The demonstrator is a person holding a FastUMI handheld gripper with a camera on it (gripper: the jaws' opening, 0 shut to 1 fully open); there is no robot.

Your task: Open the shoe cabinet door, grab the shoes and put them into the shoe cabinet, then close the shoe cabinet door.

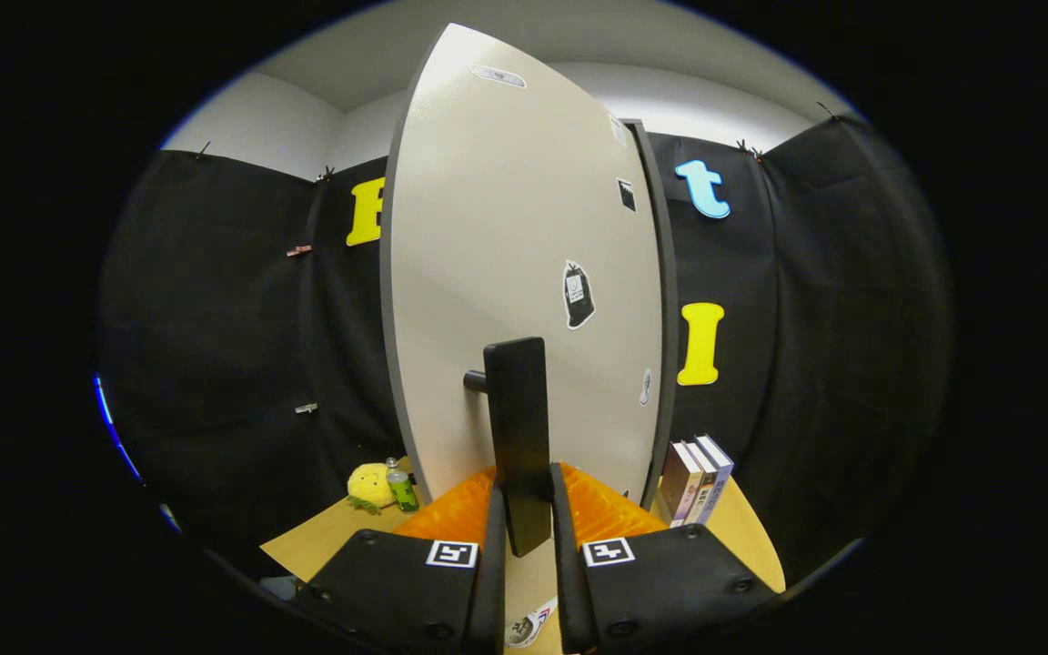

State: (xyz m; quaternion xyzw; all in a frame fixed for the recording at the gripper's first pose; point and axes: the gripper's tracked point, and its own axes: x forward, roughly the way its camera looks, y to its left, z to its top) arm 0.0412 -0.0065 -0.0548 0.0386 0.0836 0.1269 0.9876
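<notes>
The beige shoe cabinet door (524, 227) stands tall right in front of me, with a few small stickers on its face. Its black bar handle (518, 428) sticks out from the door on a short post and runs down between my fingers. My gripper (527, 496) is shut on the lower end of this handle, one finger (495, 528) pressing on each side. A dark grey edge of the cabinet (663, 318) runs along the door's right side. I cannot tell how far the door stands open.
The cabinet stands on a light wooden table (324, 541). A yellow plush toy (367, 487) and a green bottle (403, 489) sit left of the door's foot. Three upright books (697, 478) stand to its right. Black cloth walls close in behind.
</notes>
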